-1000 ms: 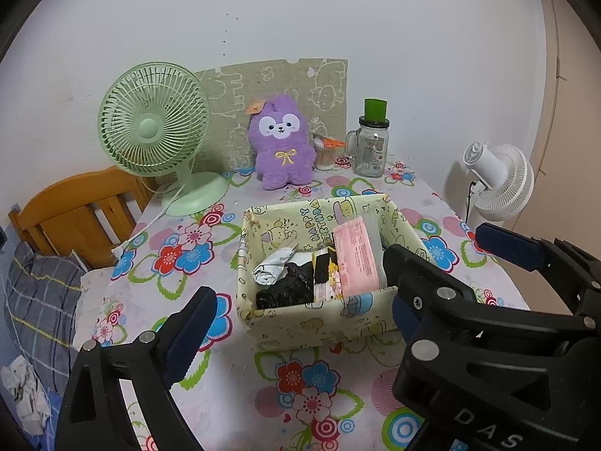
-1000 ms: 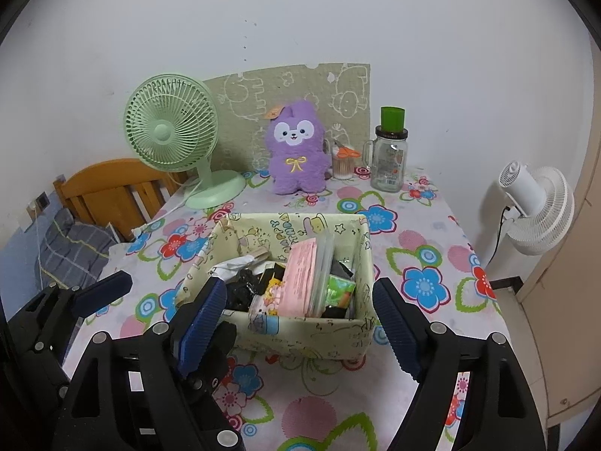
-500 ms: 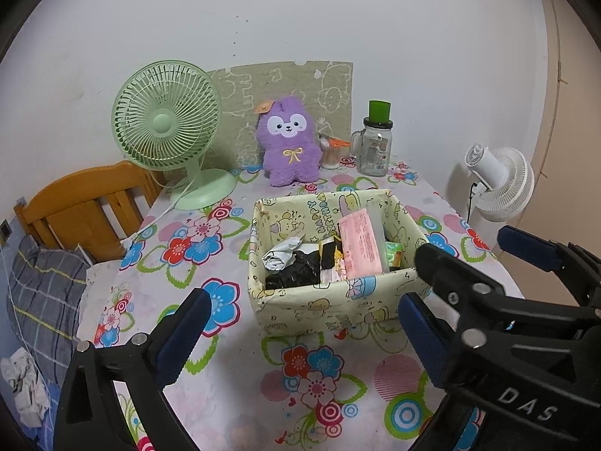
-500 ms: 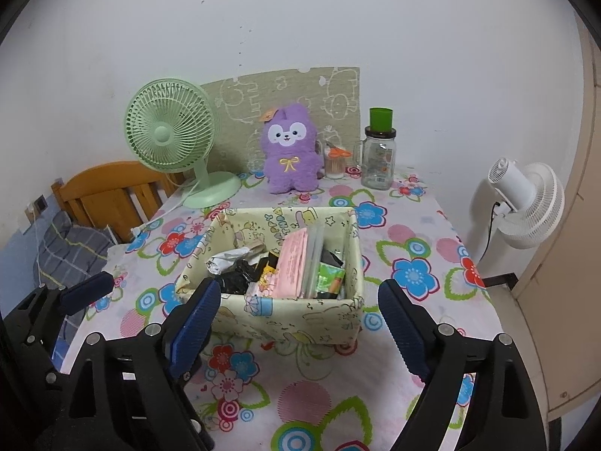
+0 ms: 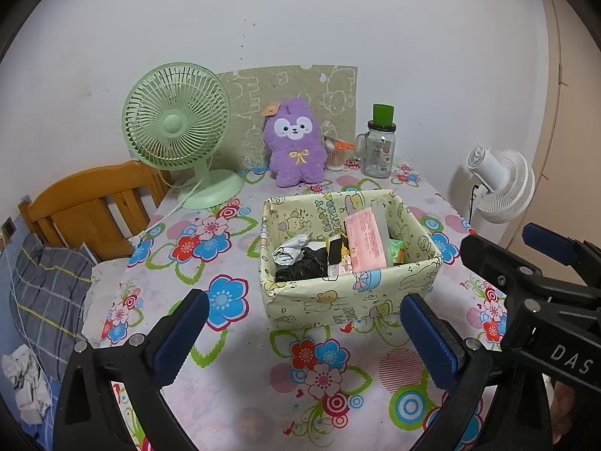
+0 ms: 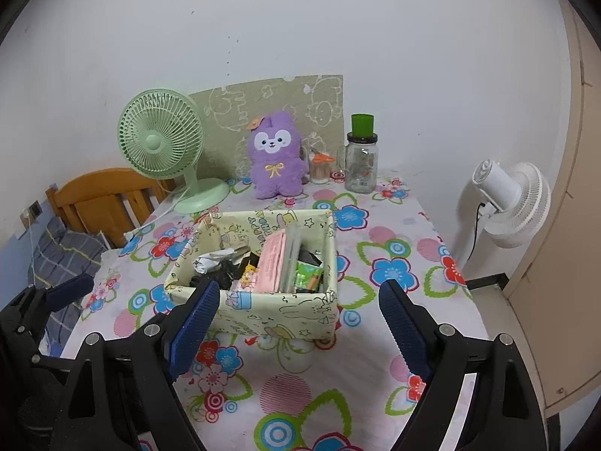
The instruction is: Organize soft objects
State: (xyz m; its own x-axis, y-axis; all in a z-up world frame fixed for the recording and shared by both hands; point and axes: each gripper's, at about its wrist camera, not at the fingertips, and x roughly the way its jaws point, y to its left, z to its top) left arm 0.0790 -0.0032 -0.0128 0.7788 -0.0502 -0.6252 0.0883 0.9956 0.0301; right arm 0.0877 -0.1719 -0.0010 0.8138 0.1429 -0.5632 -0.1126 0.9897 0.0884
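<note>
Nearest first, then outward.
Left tongs (image 5: 302,332): black frame with blue pads, jaws spread wide and empty, at the bottom of the left wrist view, hovering over the desk short of the box.
Right tongs (image 6: 298,329): same build, jaws wide apart and holding nothing, at the bottom of the right wrist view; their body also shows at the right edge of the left wrist view.
Desk (image 5: 240,368): covered by a pale cloth printed with red, blue and green flowers; it fills the lower half of both views.
Pale yellow cartoon-print cardboard box (image 5: 349,297): centre of both views, standing on the desk just beyond the tong tips, open at the top.
Box contents: a crumpled silver-white wrapper (image 5: 291,251) above a black crinkled bag (image 5: 302,268) on the left side, a flat pink packet (image 5: 365,244) standing on edge in the middle, a green packet (image 6: 310,276) to the right.
Purple plush bunny with a yellow bow (image 5: 295,148): upright at the back of the desk, upper centre, well apart from the box, against a green patterned board.
Mint-green desk fan (image 5: 176,120): upper left, beside the plush.
Clear glass jar with a green cap (image 5: 379,148): right of the plush.
White floor fan (image 6: 507,199): right edge, off the desk.
Wooden chair back (image 5: 94,203): left edge.
</note>
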